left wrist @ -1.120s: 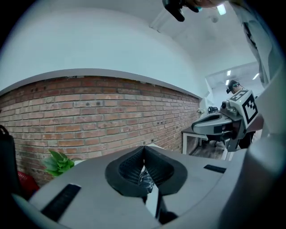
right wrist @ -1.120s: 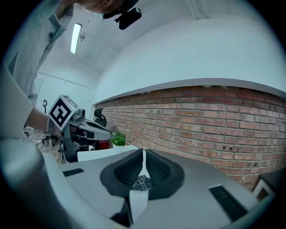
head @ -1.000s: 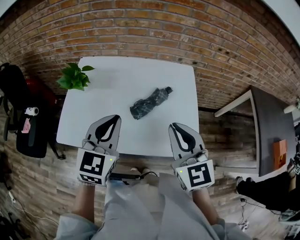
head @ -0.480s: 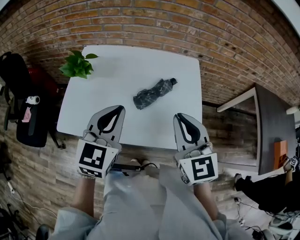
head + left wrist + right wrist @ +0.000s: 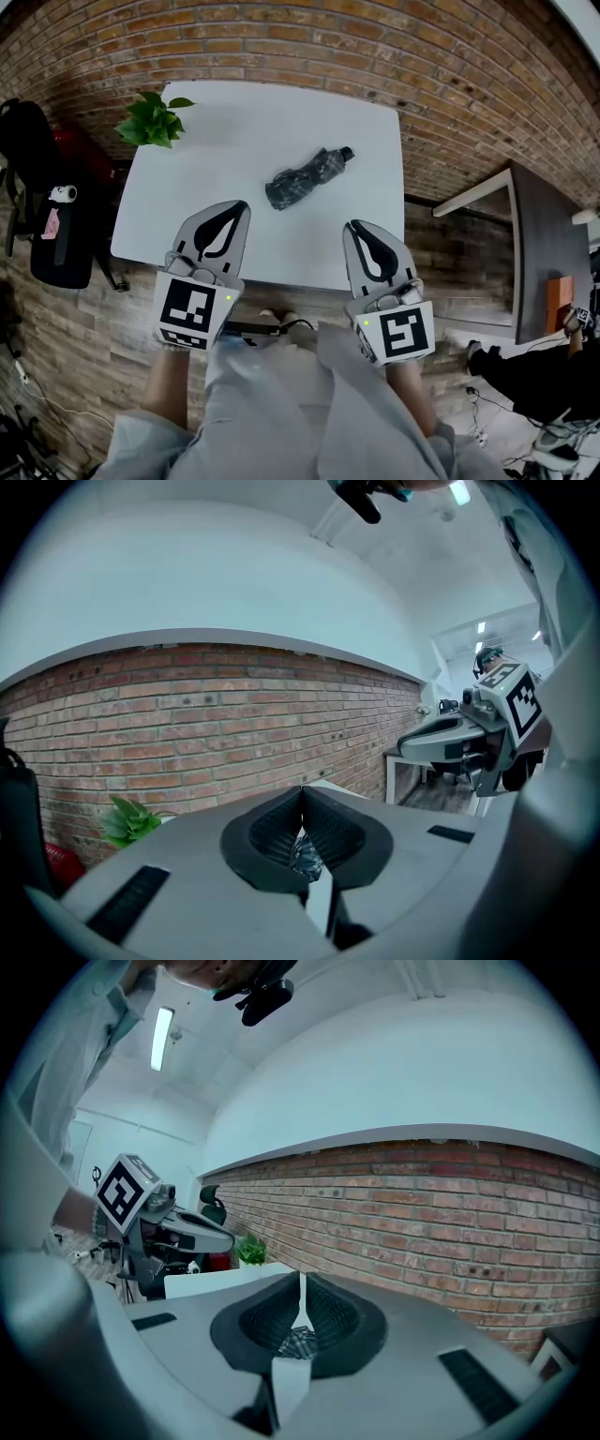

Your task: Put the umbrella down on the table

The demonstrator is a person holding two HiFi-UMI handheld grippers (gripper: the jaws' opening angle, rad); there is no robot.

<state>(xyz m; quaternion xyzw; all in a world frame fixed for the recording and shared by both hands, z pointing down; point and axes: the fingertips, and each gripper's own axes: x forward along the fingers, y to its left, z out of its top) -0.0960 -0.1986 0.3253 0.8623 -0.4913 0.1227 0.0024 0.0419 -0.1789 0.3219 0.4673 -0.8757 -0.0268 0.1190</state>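
The folded umbrella (image 5: 303, 177) lies flat on the white table (image 5: 234, 150). It is a dark, patterned bundle resting on the right half of the tabletop. It lies slantwise, with its black end cap toward the table's far right corner and its bulkier end toward the table's middle. Nothing touches it.

The left gripper (image 5: 238, 207) is held over the near left part of the table, its tips above the tabletop and well apart from the umbrella. In the left gripper view its two jaws meet at the tips, closed on nothing. The umbrella shows only as a dark scrap far beyond them.

The right gripper (image 5: 353, 228) is held over the table's near right edge, also clear of the umbrella. In the right gripper view its jaws are drawn together with only a thin slit between them, and they hold nothing. The tabletop and a bit of the umbrella show beyond.

A green potted plant (image 5: 150, 120) stands at the table's far left corner. A brick wall (image 5: 450, 84) runs behind the table's far and right sides. A black chair (image 5: 54, 253) stands off the table's left side on the wooden floor (image 5: 112, 319). A second, dark table (image 5: 539, 234) stands well off to the right of the white one.
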